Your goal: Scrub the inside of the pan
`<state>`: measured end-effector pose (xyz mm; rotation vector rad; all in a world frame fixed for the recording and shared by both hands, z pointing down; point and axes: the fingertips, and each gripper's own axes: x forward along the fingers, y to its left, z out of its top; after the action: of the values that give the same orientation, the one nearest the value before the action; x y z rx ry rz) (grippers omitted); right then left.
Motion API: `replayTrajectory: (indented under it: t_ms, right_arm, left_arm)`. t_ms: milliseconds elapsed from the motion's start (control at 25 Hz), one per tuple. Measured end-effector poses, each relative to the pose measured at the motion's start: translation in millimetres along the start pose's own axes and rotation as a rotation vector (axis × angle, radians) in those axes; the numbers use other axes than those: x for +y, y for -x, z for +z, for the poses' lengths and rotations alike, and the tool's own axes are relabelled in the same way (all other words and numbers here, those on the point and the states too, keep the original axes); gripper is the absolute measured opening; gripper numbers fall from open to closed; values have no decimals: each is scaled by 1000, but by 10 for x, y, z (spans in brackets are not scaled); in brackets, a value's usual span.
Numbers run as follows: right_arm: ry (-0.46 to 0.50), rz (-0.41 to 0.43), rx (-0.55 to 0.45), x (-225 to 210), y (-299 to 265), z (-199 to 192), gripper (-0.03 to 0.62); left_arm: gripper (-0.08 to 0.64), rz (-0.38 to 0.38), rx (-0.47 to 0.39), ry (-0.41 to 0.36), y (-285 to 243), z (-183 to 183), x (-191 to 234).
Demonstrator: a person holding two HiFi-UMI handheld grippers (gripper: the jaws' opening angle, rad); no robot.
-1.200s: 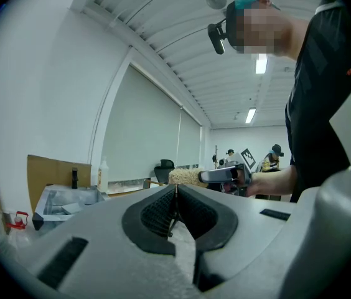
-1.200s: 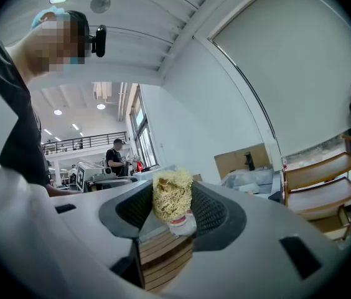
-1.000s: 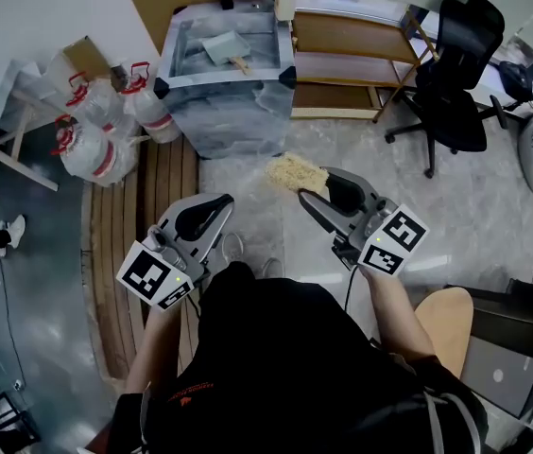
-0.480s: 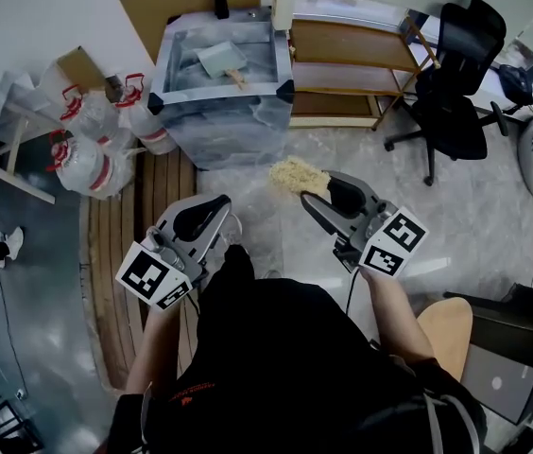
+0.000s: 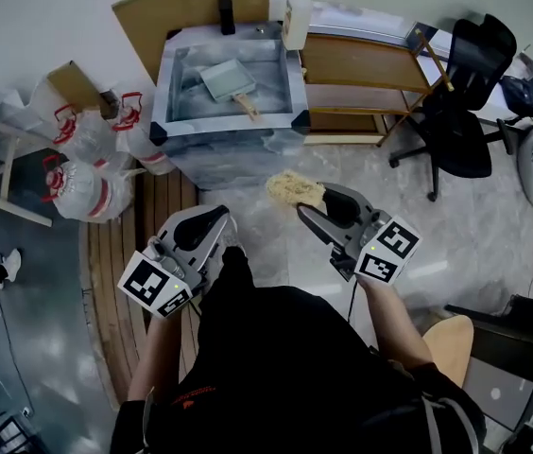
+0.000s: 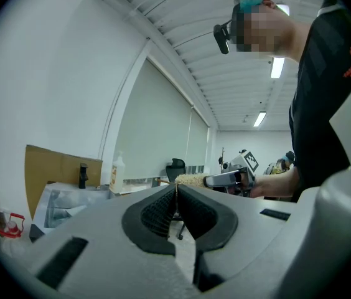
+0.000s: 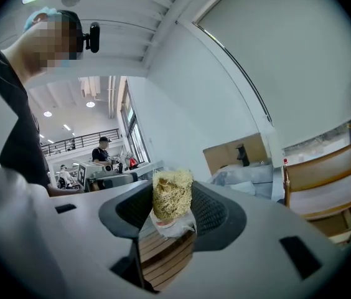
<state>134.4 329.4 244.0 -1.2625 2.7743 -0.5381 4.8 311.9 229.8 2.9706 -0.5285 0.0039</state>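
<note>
1. Right tongs (image 7: 173, 215) clamp a straw-coloured fibre scrubber (image 7: 172, 193); left tongs (image 6: 177, 195) are pressed together, empty.
2. Grey square wooden-handled pan (image 5: 226, 78) lies mid steel sink (image 5: 229, 130), well apart.
3. Risk: the unsteadied pan may skid under scrubbing.

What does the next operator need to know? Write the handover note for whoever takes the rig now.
Left gripper: shut, empty.
Right gripper: shut on the straw-coloured scrubber.
Pan: lies in the basin ahead, wooden handle pointing toward the person. Neither gripper touches it.
Done: scrubber is in hand.
Left: reach the basin, probably steady the pan with the left gripper, scrub its inside.
</note>
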Motion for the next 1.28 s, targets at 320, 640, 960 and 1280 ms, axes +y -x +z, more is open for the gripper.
replayTrajectory:
  t_ms: [320,640,960,1280]
  right_arm:
    - [-20,-35,20,-608,-1206,361,189]
    - [-53,-84,72,-1109,-2127,509,189]
    - [-62,-118,114,-1450,-2704,645,188]
    - [-71,-138,145,-1688,-2989,668,187]
  left_arm:
    - [25,-28,39,17,-209,137,1447]
    - [25,-87,64,51,-469,158,2501]
    - [25,-108,69,89,-600,125,3224]
    - [25,-127,73,117,-739,64,3585]
